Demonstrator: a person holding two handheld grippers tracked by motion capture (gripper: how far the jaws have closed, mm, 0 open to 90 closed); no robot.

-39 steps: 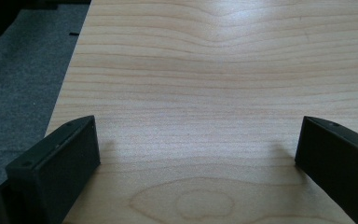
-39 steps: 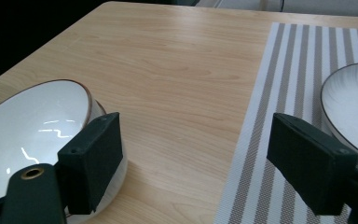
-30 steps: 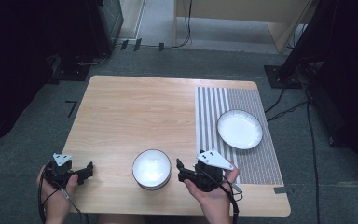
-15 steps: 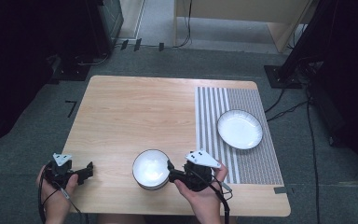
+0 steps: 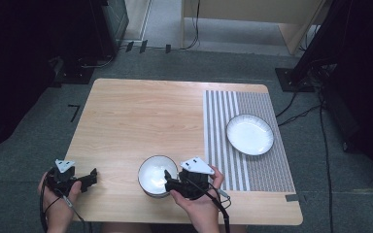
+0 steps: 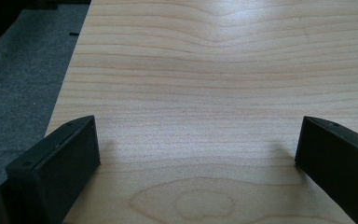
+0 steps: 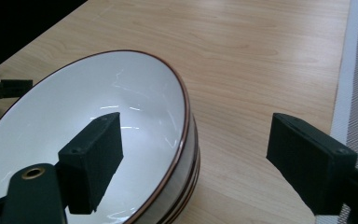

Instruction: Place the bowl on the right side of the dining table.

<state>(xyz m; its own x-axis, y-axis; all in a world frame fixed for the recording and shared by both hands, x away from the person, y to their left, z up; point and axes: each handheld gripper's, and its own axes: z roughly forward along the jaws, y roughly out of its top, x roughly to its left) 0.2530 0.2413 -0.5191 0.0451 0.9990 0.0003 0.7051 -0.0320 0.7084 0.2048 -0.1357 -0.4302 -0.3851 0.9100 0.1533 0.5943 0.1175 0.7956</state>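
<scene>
My right gripper (image 7: 193, 154) is spread wide astride the bowl (image 7: 98, 130) rim, ready to pinch it; left gripper (image 6: 196, 154) idles released.

Bare wooden table (image 5: 150, 116) is found ahead of the left gripper (image 5: 85, 179), unobstructed. The right gripper's (image 7: 193, 158) path is blocked at the near edge by stacked bowls (image 7: 102, 140), whose rim is straddled. The striped mat (image 5: 245, 145) is occupied by a plate (image 5: 250, 134).

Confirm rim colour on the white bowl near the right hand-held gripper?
Thin reddish-brown line round the rim of the white ceramic bowl; clearest in the right gripper view.
</scene>
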